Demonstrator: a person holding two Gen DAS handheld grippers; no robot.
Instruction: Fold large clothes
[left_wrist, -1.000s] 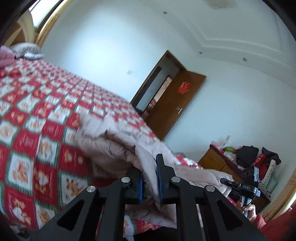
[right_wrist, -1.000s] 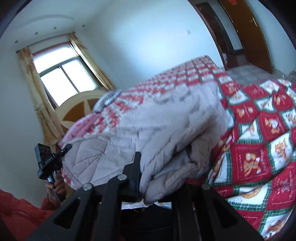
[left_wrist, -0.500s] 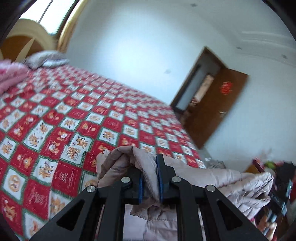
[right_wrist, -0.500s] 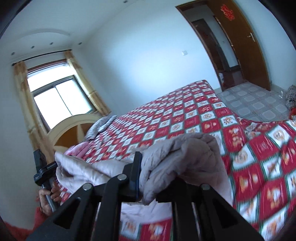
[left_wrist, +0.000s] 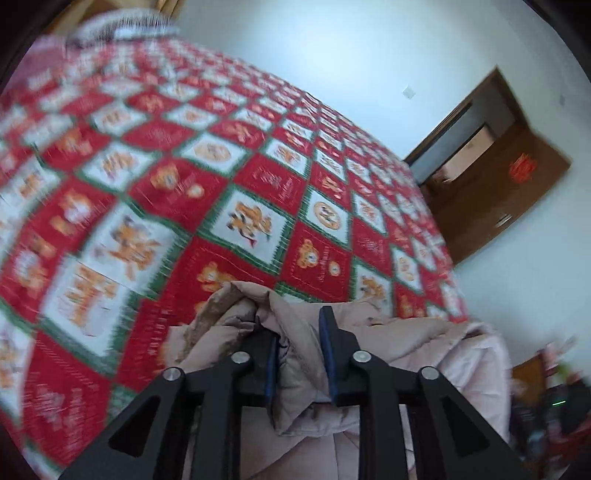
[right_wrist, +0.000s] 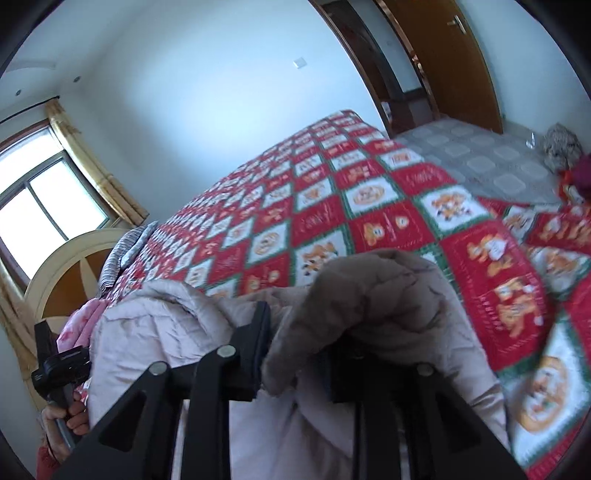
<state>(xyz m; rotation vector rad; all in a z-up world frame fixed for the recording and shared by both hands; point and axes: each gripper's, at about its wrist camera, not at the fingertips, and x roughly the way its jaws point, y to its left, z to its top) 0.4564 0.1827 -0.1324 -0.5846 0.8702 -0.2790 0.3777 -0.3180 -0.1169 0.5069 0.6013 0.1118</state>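
Fingers of both grippers loosening on the folded coat (left_wrist: 373, 332) at the near edge of the bed (left_wrist: 258, 177).
Left gripper (left_wrist: 297, 354) and right gripper (right_wrist: 295, 354) were clamped shut and swinging a second ago; now both are opening, padded cloth still between them, so the fold looks laid. The right gripper's far finger hides under cloth; the bedspread is blurred.

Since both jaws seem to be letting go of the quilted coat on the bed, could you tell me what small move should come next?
Probably draw both grippers back: the left gripper and right gripper are opening, yet folds of the beige coat remain between them.
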